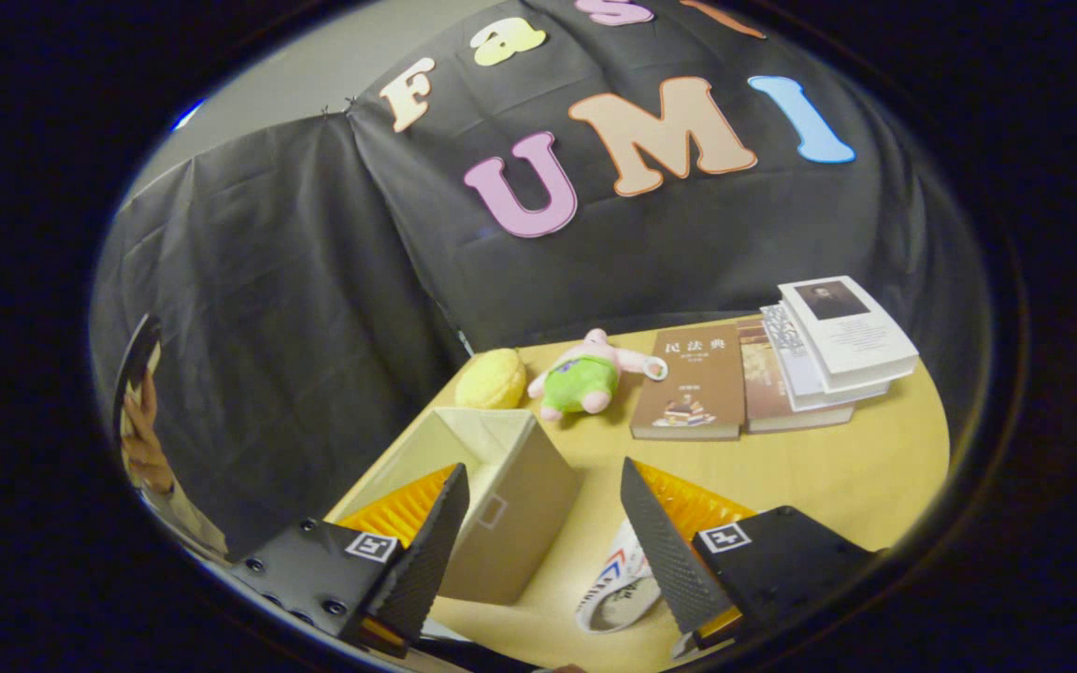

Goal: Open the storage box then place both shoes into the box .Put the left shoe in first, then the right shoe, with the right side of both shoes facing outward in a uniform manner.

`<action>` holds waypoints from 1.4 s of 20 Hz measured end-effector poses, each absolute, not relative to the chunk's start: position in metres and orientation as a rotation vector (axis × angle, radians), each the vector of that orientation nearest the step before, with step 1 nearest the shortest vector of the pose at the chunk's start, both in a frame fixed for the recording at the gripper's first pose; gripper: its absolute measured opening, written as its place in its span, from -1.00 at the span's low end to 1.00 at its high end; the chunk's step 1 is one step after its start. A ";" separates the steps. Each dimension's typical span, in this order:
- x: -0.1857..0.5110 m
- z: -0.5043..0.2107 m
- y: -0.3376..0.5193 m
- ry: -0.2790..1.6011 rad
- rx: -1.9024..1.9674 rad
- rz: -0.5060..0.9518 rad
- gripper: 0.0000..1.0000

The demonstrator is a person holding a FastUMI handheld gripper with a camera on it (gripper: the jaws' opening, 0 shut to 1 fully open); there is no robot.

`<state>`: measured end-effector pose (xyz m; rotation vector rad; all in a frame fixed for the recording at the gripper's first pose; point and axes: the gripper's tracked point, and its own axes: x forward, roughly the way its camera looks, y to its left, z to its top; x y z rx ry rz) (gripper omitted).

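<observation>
The beige fabric storage box [510,495] stands on the wooden table just ahead of my left finger, its top open and its inside looking empty. A white shoe [618,584] with red and blue markings lies low between my fingers, close to the right finger, partly hidden by it. My gripper [546,505] is open, held above the table, with nothing pressed between the black ribbed pads [655,547].
Beyond the box lie a yellow plush [492,379] and a pink-and-green plush toy [585,379]. A row of books [763,374] sits at the back right of the table [838,477]. A person's hand [141,439] shows off to the left.
</observation>
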<state>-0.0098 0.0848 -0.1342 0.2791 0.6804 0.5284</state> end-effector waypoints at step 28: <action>-0.048 -0.349 0.036 1.228 -0.162 0.603 0.32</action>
